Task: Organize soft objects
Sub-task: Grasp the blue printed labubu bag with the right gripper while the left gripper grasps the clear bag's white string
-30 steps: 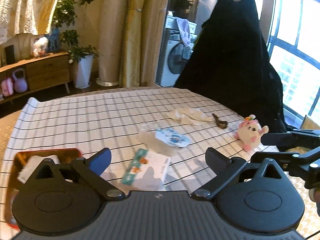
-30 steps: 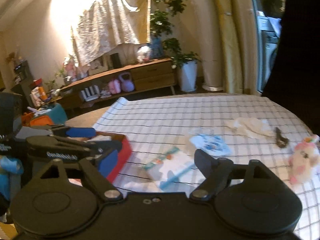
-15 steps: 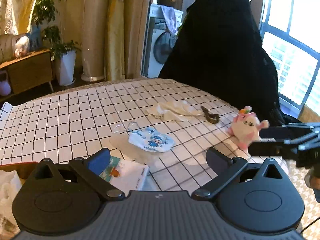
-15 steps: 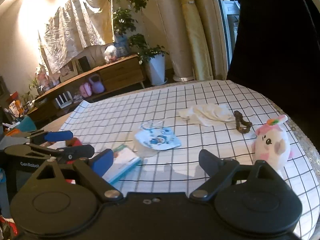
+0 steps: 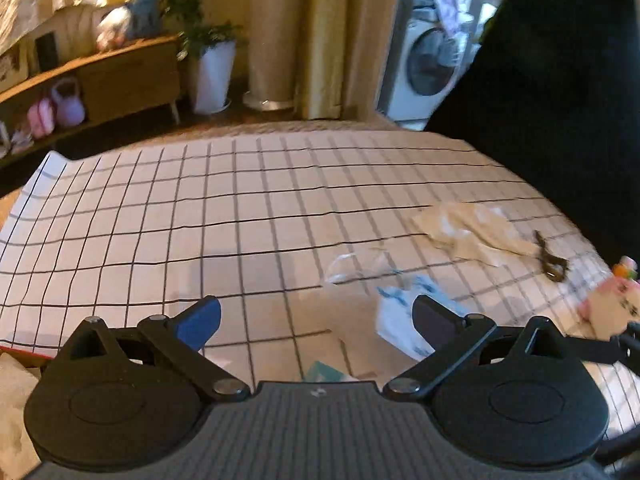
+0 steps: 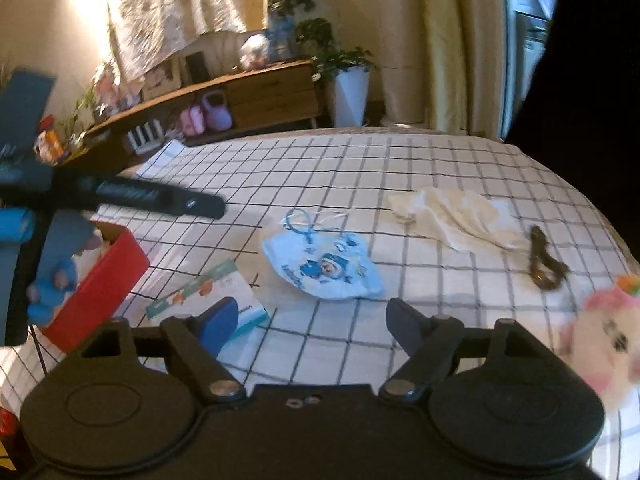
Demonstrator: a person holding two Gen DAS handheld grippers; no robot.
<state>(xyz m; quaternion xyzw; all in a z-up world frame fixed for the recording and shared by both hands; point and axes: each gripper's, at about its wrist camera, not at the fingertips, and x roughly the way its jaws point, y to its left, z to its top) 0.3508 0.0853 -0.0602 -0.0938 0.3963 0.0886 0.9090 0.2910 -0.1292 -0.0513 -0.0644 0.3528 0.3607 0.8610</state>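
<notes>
A child's face mask [image 6: 324, 266], printed in blue, lies flat near the middle of the checked tablecloth [image 6: 420, 168], its ear loops trailing toward the far side. Around it sit the other soft items waiting to be sorted: a cream cloth [image 6: 452, 216] beyond it to the right, a brown hair tie [image 6: 544, 264] just past that, a pink plush toy [image 6: 604, 340] at the table's right edge, and a tissue pack [image 6: 208, 300] on the near left. A red box [image 6: 100, 276] at the left edge, apparently the collecting bin, already holds a blue plush [image 6: 56, 280].

The right gripper [image 6: 308, 320] hovers just short of the mask, fingers spread with nothing between them; its jaws have just been narrowing slightly, likely sizing up for a pickup. The left gripper [image 5: 316, 316] also stands spread and empty over the cloth, the mask at its right finger.

Compared with a second ago, both tools have dropped lower and swung right, away from the box, so the mask and tissue pack now sit much nearer the fingers.
</notes>
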